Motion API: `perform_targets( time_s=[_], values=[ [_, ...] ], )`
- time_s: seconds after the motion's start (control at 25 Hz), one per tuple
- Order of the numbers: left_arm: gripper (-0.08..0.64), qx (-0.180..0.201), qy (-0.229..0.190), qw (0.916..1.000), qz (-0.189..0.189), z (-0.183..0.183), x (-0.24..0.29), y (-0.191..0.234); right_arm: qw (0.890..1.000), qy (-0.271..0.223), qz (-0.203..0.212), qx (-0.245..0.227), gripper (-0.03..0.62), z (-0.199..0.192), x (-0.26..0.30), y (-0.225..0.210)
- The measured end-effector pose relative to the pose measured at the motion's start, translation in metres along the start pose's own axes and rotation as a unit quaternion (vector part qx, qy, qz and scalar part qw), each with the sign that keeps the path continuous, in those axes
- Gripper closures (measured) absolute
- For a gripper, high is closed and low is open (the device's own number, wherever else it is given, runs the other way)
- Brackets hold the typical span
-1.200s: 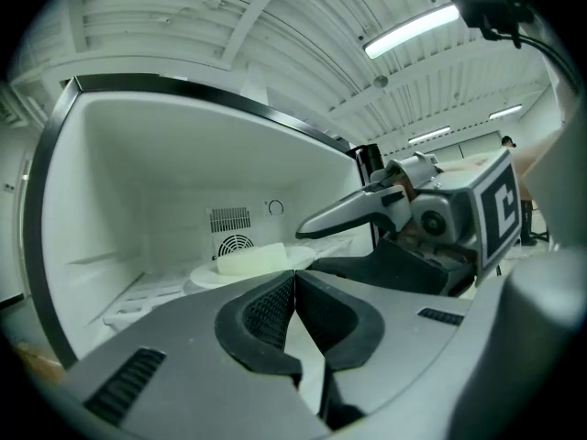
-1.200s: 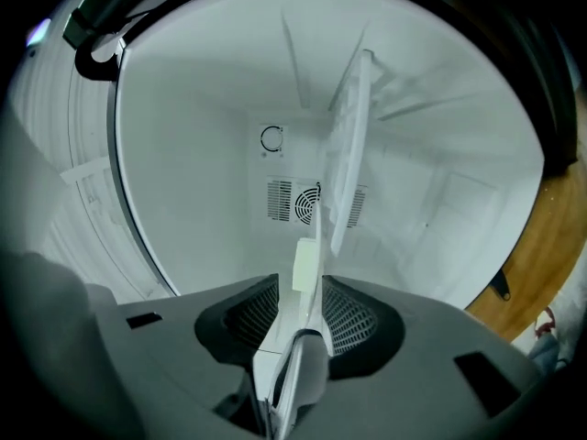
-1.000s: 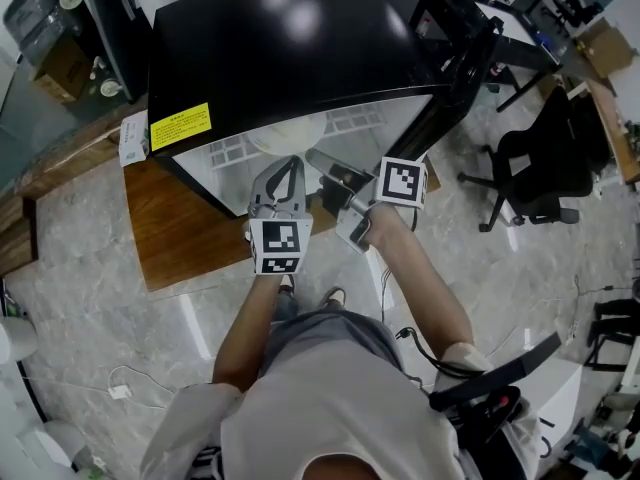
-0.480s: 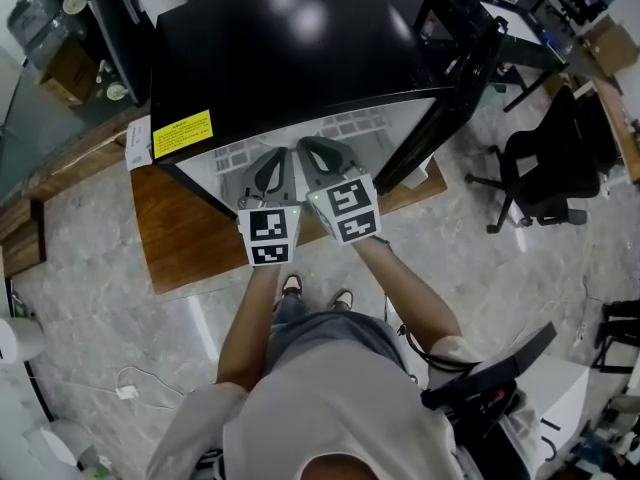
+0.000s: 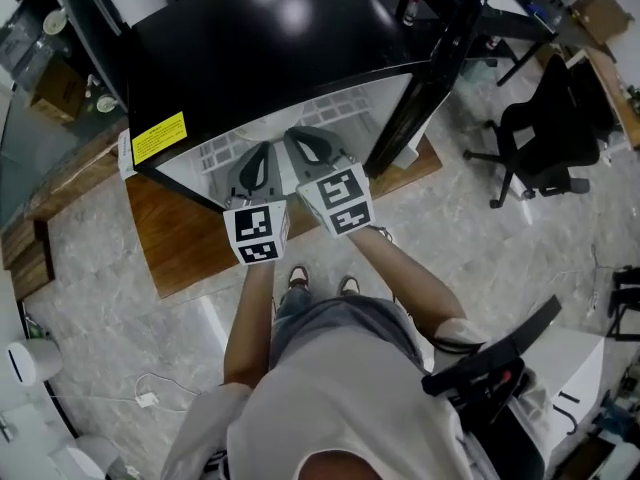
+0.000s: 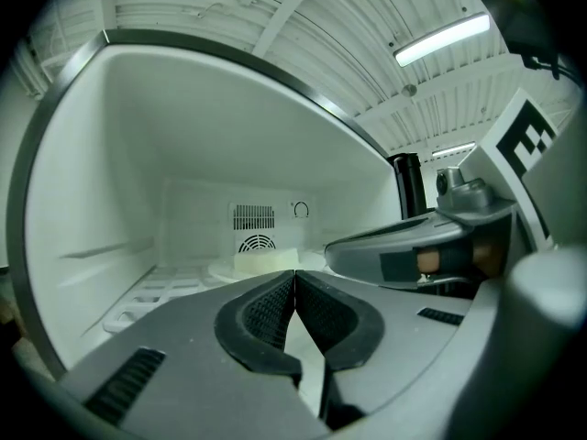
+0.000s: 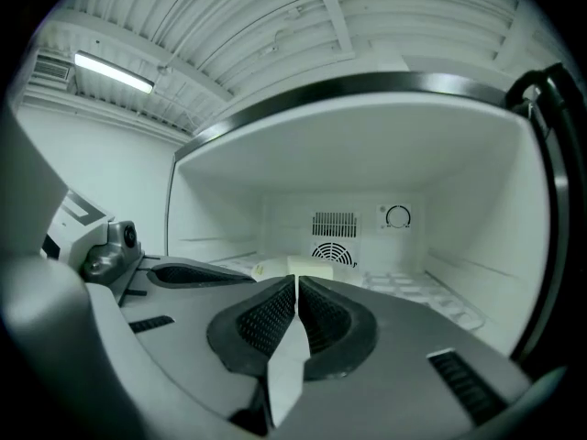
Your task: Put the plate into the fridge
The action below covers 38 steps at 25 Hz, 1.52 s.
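Observation:
The black fridge [image 5: 260, 38] stands with its door [image 5: 430, 73] swung open to the right. Inside, a white plate [image 6: 229, 268] carrying a pale block [image 6: 266, 261] rests on the white wire shelf [image 6: 151, 293], near the back wall. The right gripper view shows the plate [image 7: 268, 267] too. My left gripper [image 5: 262, 154] and right gripper [image 5: 297, 136] sit side by side at the fridge mouth and hide the plate in the head view. The left gripper [image 6: 294, 276] is shut, tips touching, holding nothing. The right gripper [image 7: 295, 280] is shut and holds nothing.
The fridge sits on a wooden platform [image 5: 190, 238] on a marble floor. A black office chair [image 5: 545, 138] stands to the right. A yellow label [image 5: 160, 137] marks the fridge's left edge. A fan vent [image 7: 334, 251] and a dial [image 7: 398, 216] are on the back wall.
The right gripper swung in from the right by the door to lie beside the left one. Both have moved forward to the fridge opening. The plate lies where it was.

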<state>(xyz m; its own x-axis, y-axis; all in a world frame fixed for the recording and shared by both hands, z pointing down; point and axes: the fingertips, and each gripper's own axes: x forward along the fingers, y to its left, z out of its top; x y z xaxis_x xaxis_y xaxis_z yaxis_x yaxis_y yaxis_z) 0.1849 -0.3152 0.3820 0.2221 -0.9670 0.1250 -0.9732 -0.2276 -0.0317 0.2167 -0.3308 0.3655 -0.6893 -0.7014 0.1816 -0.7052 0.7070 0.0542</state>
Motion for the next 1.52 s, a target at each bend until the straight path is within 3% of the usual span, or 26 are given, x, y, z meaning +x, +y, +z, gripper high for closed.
perform_targets(
  time_s=[0.28, 0.8, 1.28, 1.52],
  values=[
    [0.54, -0.027, -0.016, 0.9994, 0.01, 0.014, -0.038, -0.059, 1.0, -0.007, 0.005, 0.006, 0.571, 0.005, -0.07, -0.003],
    [0.54, -0.038, -0.031, 0.9972, 0.056, 0.006, -0.116, -0.167, 0.999, -0.009, 0.04, 0.022, 0.574, -0.04, -0.211, -0.007],
    [0.54, -0.029, -0.033, 0.9977, 0.051, 0.011, -0.18, -0.213, 0.999, -0.029, 0.032, 0.018, 0.575, -0.04, -0.288, 0.015],
    [0.54, -0.053, -0.015, 0.9981, 0.028, 0.007, -0.191, -0.222, 0.999, -0.021, 0.023, 0.026, 0.575, -0.041, -0.295, 0.023]
  ],
)
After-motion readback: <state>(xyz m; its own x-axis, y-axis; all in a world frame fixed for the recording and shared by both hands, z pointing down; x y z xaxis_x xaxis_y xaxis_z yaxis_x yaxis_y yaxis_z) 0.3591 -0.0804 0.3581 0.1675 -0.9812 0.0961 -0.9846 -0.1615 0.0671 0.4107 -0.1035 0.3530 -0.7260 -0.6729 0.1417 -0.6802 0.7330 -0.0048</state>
